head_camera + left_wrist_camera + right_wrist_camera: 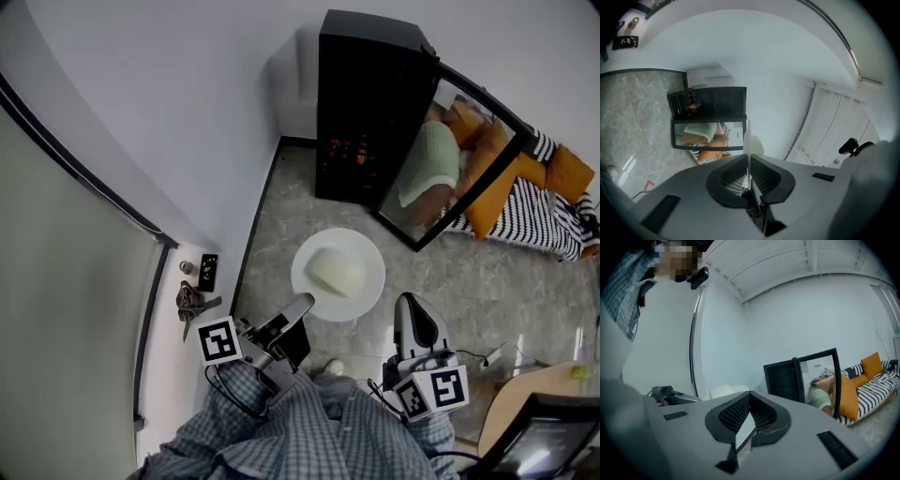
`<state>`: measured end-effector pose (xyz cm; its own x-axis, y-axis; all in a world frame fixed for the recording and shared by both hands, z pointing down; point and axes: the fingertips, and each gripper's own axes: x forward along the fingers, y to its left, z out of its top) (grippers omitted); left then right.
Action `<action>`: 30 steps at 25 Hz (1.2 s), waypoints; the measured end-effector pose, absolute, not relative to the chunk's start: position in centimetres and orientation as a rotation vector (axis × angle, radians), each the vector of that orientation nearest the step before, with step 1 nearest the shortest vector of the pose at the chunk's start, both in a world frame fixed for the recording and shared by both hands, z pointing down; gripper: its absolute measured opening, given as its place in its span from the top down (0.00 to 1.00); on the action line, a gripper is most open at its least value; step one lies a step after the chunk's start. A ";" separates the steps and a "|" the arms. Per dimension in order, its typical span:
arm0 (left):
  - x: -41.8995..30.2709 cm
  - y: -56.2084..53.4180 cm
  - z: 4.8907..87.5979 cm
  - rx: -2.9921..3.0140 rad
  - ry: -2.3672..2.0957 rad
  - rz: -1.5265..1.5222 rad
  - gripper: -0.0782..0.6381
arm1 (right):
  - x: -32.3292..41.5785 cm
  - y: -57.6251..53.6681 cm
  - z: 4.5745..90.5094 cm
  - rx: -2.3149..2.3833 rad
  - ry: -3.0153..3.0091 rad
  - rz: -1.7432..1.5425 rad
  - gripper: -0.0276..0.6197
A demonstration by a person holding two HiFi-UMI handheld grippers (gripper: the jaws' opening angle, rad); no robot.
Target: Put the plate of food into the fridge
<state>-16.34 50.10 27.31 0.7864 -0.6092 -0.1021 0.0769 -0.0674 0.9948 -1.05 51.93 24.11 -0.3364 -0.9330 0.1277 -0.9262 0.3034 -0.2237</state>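
Observation:
A white plate point(361, 281) carrying a pale lump of food point(337, 272) hangs above the stone floor in front of me. My left gripper point(302, 306) is shut on the plate's near-left rim; in the left gripper view the thin plate edge point(748, 140) stands between the closed jaws of that gripper point(748, 161). My right gripper point(412, 302) is shut and empty, just right of the plate and apart from it. In the right gripper view the jaws of this gripper point(749, 397) meet, with the plate point(724, 391) to their left. The black fridge point(366, 112) stands ahead, its glass door point(469, 159) swung open to the right.
A sofa with orange cushions and a striped cover point(553, 206) lies to the right beyond the door. A white wall runs along the left, with keys point(190, 302) on the sill. A wooden table corner point(534, 394) is at the lower right.

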 end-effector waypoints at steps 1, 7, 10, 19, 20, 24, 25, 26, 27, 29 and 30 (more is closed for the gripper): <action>-16.4 50.1 27.3 1.547 -0.444 -0.595 0.86 | -0.9 51.8 24.3 -1.784 2.494 -0.450 0.95; -16.4 50.0 27.6 1.547 -0.455 -0.597 0.86 | -0.5 51.5 25.3 -1.629 2.241 -0.843 0.95; -16.4 50.1 27.8 1.543 -0.460 -0.598 0.86 | -0.5 51.4 25.5 -1.494 2.061 -1.007 0.94; -15.1 51.2 27.4 1.540 -0.483 -0.593 0.86 | -2.6 52.8 26.4 -1.241 1.998 -1.240 0.77; -14.8 51.4 27.3 1.540 -0.485 -0.592 0.86 | -2.7 52.9 26.5 -1.229 2.009 -1.256 0.77; -13.0 52.2 27.2 1.541 -0.492 -0.584 0.86 | -2.4 53.6 26.5 -1.174 2.060 -1.281 0.77; -12.8 52.3 27.3 1.539 -0.491 -0.584 0.86 | -2.4 53.7 26.6 -1.171 2.065 -1.281 0.78; -12.8 52.4 27.5 1.537 -0.489 -0.584 0.86 | -2.4 53.6 26.8 -1.178 2.071 -1.280 0.81; -12.9 52.4 27.7 1.534 -0.487 -0.585 0.86 | -2.5 53.5 27.0 -1.191 2.079 -1.278 0.84; -13.1 52.4 27.8 1.530 -0.487 -0.586 0.86 | -2.7 53.4 27.1 -1.204 2.082 -1.286 0.85; -13.1 52.4 27.8 1.527 -0.489 -0.586 0.86 | -2.7 53.4 27.1 -1.202 2.075 -1.296 0.85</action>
<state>-13.13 52.37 27.76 0.7729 -0.6313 -0.0645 0.0487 -0.0423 0.9979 -2.69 53.41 27.14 -0.5427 -0.8347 0.0936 -0.4506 0.1952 -0.8711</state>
